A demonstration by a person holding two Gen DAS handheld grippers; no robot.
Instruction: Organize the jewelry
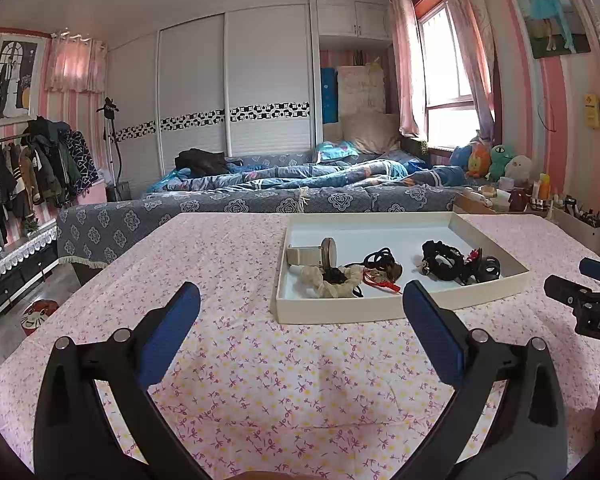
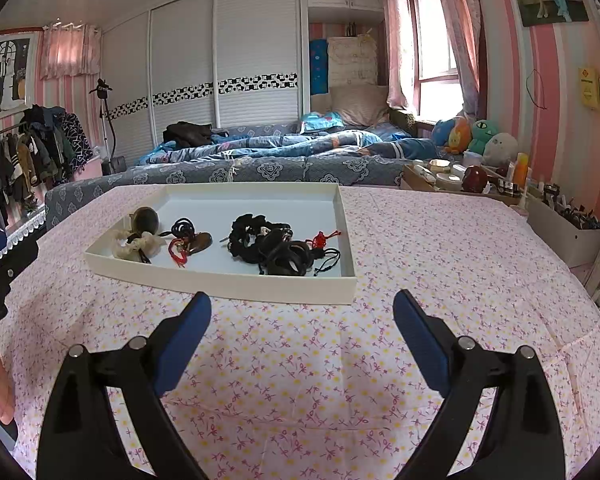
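Right in front of me are my two grippers, the biggest things I see. My left gripper [image 1: 300, 308] has its fingers wide apart and holds nothing. My right gripper [image 2: 302, 316] is the same, fingers wide apart, nothing between them. Both hang over the flowery tablecloth [image 2: 300, 380].

Next is the white tray [image 2: 236, 286], lying flat, with its long side running left to right across my view. From the left gripper it sits ahead and to the right. From the right gripper it sits ahead and a bit to the left, and this gripper looks nearer to it.

All the jewelry I can see is inside the tray: a big black bundle [image 2: 268, 242], a cream scrunchie [image 2: 134, 246], and a small red cord [image 2: 324, 238].

I cannot tell if the sorting is just starting or already done.
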